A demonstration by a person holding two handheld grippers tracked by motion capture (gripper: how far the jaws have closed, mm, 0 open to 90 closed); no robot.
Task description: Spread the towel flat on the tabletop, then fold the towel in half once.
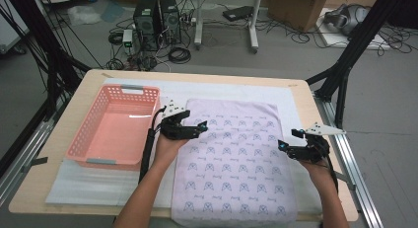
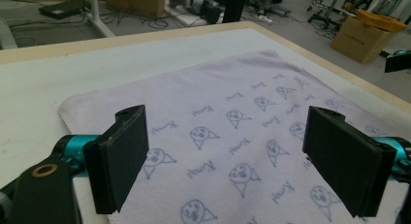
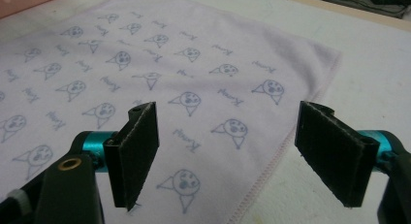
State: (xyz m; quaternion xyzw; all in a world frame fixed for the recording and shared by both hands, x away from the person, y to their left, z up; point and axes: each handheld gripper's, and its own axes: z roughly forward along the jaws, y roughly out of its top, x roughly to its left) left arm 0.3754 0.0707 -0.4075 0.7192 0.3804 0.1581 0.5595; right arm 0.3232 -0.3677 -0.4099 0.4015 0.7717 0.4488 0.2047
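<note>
The towel (image 1: 231,159) lies spread flat in front of me on the surface (image 1: 64,134), pale lilac with rows of small blue cartoon faces and script words, its edges finished with a stitched hem. It runs from the middle of the surface down toward six o'clock, where its near edge hangs over the rim and is cut off in the high view. My left gripper (image 1: 197,129) hovers over its nine o'clock edge, jaws wide apart with nothing between them. My right gripper (image 1: 285,148) sits at the three o'clock edge, also gaping and empty; its jaws have just been opening. A pink basket (image 1: 98,139) stands at nine o'clock of the towel, just beside it. The printed words are too small to read.
</note>
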